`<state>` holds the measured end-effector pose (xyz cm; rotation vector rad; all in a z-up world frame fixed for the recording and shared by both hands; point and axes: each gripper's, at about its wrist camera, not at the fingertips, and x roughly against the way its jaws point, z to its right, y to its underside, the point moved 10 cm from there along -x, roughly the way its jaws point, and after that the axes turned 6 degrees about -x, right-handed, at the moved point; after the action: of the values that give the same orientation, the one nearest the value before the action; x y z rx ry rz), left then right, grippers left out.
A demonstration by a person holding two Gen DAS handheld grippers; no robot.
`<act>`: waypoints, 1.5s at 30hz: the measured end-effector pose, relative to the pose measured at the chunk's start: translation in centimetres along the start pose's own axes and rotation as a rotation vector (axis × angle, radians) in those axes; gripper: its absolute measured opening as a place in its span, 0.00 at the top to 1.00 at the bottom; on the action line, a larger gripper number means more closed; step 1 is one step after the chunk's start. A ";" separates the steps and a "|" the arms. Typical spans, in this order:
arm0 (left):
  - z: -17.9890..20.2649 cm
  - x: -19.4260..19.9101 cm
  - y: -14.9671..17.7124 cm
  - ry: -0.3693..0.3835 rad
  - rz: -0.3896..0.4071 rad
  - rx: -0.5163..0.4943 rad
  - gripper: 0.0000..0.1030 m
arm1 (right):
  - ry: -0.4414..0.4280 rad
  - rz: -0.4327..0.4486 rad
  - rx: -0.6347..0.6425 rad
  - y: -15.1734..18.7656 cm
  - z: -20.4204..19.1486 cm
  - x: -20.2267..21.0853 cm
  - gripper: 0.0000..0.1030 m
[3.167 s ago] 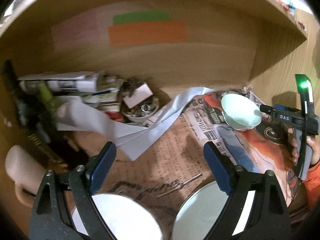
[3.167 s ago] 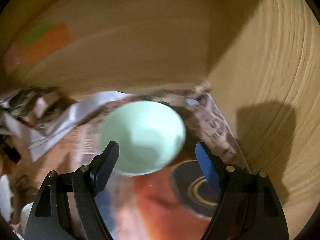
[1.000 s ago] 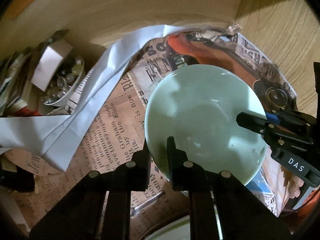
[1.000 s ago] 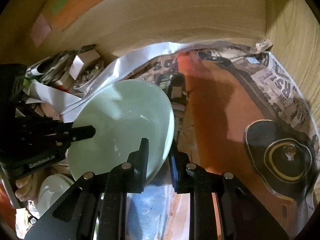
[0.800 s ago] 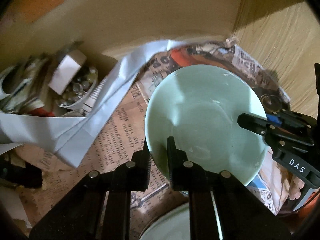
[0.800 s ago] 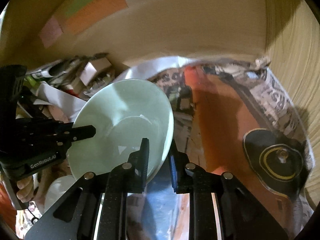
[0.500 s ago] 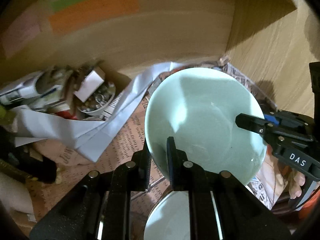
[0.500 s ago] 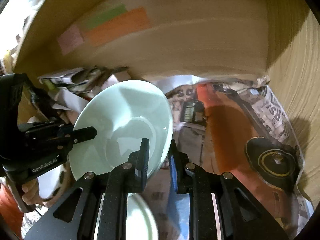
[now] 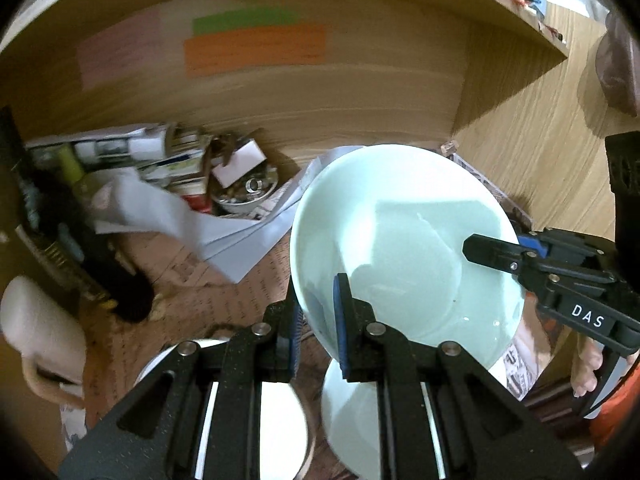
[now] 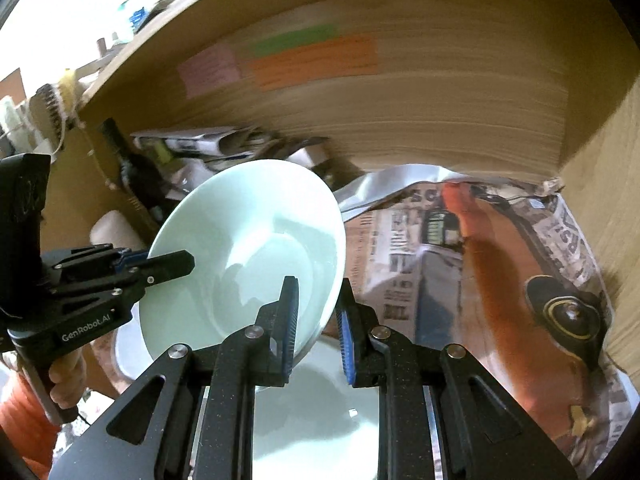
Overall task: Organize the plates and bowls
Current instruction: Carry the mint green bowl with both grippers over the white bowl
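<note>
A pale green bowl [image 9: 404, 248] hangs in the air inside a wooden shelf compartment, held from both sides. My left gripper [image 9: 318, 320] is shut on its near-left rim. My right gripper [image 10: 316, 316] is shut on the opposite rim of the same bowl [image 10: 248, 252], and it shows at the right of the left wrist view [image 9: 520, 256]. Right below the held bowl lies a second pale green dish [image 9: 352, 412], also in the right wrist view [image 10: 316, 416]. A white plate [image 9: 256, 416] lies to its left.
Newspaper [image 10: 472, 256] lines the shelf floor. At the back left are rolled papers [image 9: 120, 148], a loose white sheet [image 9: 224, 228], a small bowl of odds and ends [image 9: 248, 192] and a dark bottle [image 9: 60, 216]. The wooden side wall [image 9: 532, 152] stands close on the right.
Both grippers have lifted the green bowl up and back toward the shelf front; the green dish and white plate have come into view beneath it. Both grips are unchanged.
</note>
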<state>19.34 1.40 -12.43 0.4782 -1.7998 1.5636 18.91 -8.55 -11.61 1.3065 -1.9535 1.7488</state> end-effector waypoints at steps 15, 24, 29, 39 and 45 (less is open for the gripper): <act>-6.3 4.7 6.0 -0.109 0.022 0.111 0.86 | -0.122 -0.074 0.089 3.4 -7.7 -2.4 0.83; -9.4 5.8 9.2 -0.152 0.009 0.188 0.86 | -0.173 -0.139 0.126 5.2 -11.0 -5.0 0.83; -10.5 5.9 10.6 -0.170 -0.006 0.214 0.86 | -0.180 -0.168 0.147 6.0 -12.2 -6.1 0.83; -11.4 4.8 12.1 -0.183 -0.029 0.225 0.86 | -0.168 -0.208 0.161 7.1 -12.9 -7.6 0.83; -11.7 4.0 12.8 -0.197 -0.052 0.224 0.86 | -0.159 -0.244 0.175 7.8 -13.0 -8.8 0.84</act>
<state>10.92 15.95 -18.31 0.8033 -1.7462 1.7416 13.46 6.18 -19.36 1.7106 -1.6591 1.7735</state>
